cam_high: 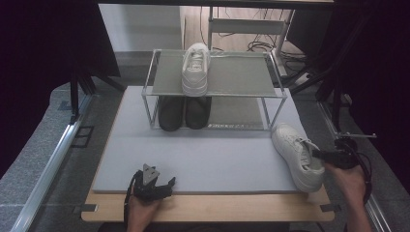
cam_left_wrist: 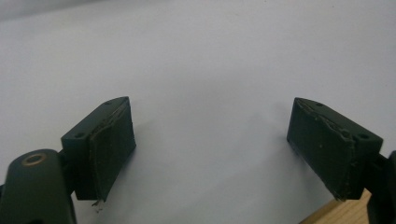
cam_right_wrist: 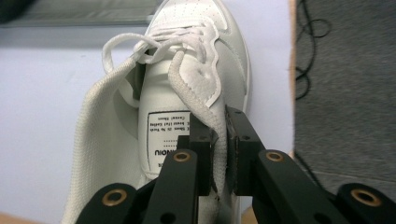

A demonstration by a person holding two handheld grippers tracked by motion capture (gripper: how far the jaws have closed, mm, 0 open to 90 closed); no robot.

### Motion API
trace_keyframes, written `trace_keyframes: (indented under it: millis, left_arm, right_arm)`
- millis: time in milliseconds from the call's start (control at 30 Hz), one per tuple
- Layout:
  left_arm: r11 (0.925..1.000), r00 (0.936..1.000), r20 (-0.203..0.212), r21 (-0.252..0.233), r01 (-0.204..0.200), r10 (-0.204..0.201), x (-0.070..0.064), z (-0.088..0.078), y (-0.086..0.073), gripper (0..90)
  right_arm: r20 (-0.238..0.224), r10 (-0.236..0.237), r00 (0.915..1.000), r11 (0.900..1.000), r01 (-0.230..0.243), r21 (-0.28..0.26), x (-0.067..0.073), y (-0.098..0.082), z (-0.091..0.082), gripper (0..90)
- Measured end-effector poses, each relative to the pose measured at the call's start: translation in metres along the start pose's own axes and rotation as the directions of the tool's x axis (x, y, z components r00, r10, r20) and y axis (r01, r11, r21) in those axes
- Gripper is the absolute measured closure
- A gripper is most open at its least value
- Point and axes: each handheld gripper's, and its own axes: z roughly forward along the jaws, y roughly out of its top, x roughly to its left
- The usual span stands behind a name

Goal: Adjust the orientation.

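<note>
A white sneaker [cam_high: 296, 155] lies on the grey mat [cam_high: 203, 154] at the right, toe pointing away. My right gripper [cam_high: 320, 154] is shut on the padded side wall of its opening; in the right gripper view the collar [cam_right_wrist: 219, 135] is pinched between the two black pads of the right gripper [cam_right_wrist: 220, 154]. A second white sneaker [cam_high: 195, 67] stands on the top shelf of the wire rack [cam_high: 270, 94], and a black pair of shoes [cam_high: 183, 112] sits beneath it. My left gripper [cam_high: 167, 186] rests at the mat's near edge, open, and the left gripper [cam_left_wrist: 210, 140] has nothing between its jaws.
The wooden table edge [cam_high: 208, 208] runs along the front. A metal rail [cam_high: 46, 169] and dark carpet [cam_high: 34, 145] flank the left side. Cables [cam_high: 266, 46] lie on the floor behind the rack. The rack's top shelf has free room right of the white sneaker.
</note>
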Motion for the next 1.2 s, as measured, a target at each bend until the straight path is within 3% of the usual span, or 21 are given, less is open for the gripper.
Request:
trace_keyframes:
  millis: [167, 367, 667, 800, 1200]
  left_arm:
    - [1.0, 1.0, 0.0, 0.0, 0.0, 0.0, 0.0, 0.0, 0.0, 14.8]
    - [1.0, 1.0, -0.001, 0.0, 0.0, 0.0, 0.0, 0.0, 0.0, 14.7]
    - [1.0, 1.0, -0.001, 0.0, 0.001, -0.001, 0.0, 0.0, 0.0, 14.8]
    - [1.0, 1.0, -0.001, 0.0, 0.001, -0.001, 0.0, 0.0, 0.0, 14.8]
    - [1.0, 1.0, -0.001, 0.0, 0.001, -0.001, 0.0, 0.0, 0.0, 14.8]
  right_arm:
    - [-0.06, 0.018, 0.998, 1.0, -0.018, 0.002, 0.003, -0.002, -0.005, 82.7]
    - [-0.119, 0.0, 0.9928, 1.0, 0.0, -0.004, 0.011, -0.001, -0.01, 82.5]
    - [-0.223, -0.034, 0.9741, 0.999, 0.033, -0.011, 0.034, 0.008, -0.011, 82.4]
    - [-0.266, -0.044, 0.963, 0.999, 0.041, -0.015, 0.044, 0.014, -0.01, 82.3]
    - [-0.408, -0.031, 0.9126, 0.999, 0.02, -0.031, 0.068, 0.032, -0.005, 82.1]
